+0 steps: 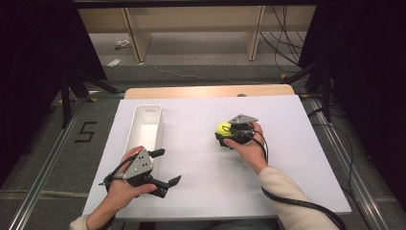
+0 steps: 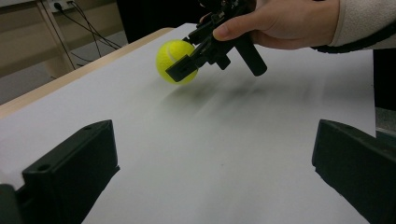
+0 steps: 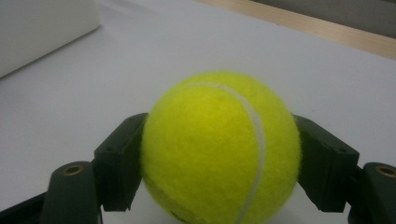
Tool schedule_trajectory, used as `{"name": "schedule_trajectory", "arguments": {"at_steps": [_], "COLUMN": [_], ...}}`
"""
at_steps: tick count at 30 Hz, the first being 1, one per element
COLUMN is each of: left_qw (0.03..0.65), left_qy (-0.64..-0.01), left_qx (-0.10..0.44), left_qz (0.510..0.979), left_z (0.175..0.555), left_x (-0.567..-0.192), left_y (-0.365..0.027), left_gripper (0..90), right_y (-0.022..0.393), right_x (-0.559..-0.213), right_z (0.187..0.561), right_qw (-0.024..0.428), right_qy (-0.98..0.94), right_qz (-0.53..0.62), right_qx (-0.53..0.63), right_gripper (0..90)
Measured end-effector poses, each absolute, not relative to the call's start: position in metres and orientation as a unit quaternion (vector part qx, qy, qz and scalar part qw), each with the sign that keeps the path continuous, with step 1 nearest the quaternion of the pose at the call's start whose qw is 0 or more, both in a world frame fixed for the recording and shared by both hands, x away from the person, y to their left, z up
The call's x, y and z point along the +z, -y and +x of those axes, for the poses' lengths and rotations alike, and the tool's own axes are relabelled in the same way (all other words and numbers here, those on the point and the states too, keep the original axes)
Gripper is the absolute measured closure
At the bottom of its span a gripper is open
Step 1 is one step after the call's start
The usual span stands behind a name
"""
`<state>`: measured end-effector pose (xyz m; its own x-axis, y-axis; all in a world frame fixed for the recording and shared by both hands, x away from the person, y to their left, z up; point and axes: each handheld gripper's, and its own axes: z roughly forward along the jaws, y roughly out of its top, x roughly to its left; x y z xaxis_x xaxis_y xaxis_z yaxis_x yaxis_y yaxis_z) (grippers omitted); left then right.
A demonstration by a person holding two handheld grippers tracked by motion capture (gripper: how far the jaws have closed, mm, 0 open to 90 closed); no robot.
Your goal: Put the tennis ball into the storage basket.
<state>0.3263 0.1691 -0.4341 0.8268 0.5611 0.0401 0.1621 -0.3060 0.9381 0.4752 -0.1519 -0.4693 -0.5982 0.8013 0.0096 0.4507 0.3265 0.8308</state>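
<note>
One yellow tennis ball [image 1: 223, 128] sits clamped between the right gripper [image 1: 225, 134] jaws near the white board's [image 1: 287, 143] middle (round, so no long axis). The left gripper [image 1: 166, 166], jaws spread wide and empty, rests near the front-left corner beside a white bin [image 1: 136, 129], whose length runs front to back.

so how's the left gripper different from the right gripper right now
The left gripper has its jaws spread wide with nothing between them, while the right gripper is closed on the tennis ball, one jaw on each side. The left gripper sits near the table's front edge beside the white bin; the right gripper is farther in, near the middle of the white board. Both are black, hand-held, and carry a grey three-cornered plate.
</note>
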Motion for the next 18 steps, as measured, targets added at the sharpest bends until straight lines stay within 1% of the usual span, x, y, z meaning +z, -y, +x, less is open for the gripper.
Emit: {"name": "schedule_trajectory", "arguments": {"at_steps": [18], "left_qw": [0.542], "left_qy": [-0.230], "left_qx": [0.184], "left_qz": [0.787], "left_z": [0.3264], "left_x": [-0.4342], "left_y": [-0.1692], "left_gripper": [0.0], "right_y": [0.1518], "right_x": [-0.4604], "right_z": [0.4742], "right_qw": [0.213], "right_qy": [-0.779], "right_qz": [0.396], "right_qx": [0.437], "right_gripper": [26.4]}}
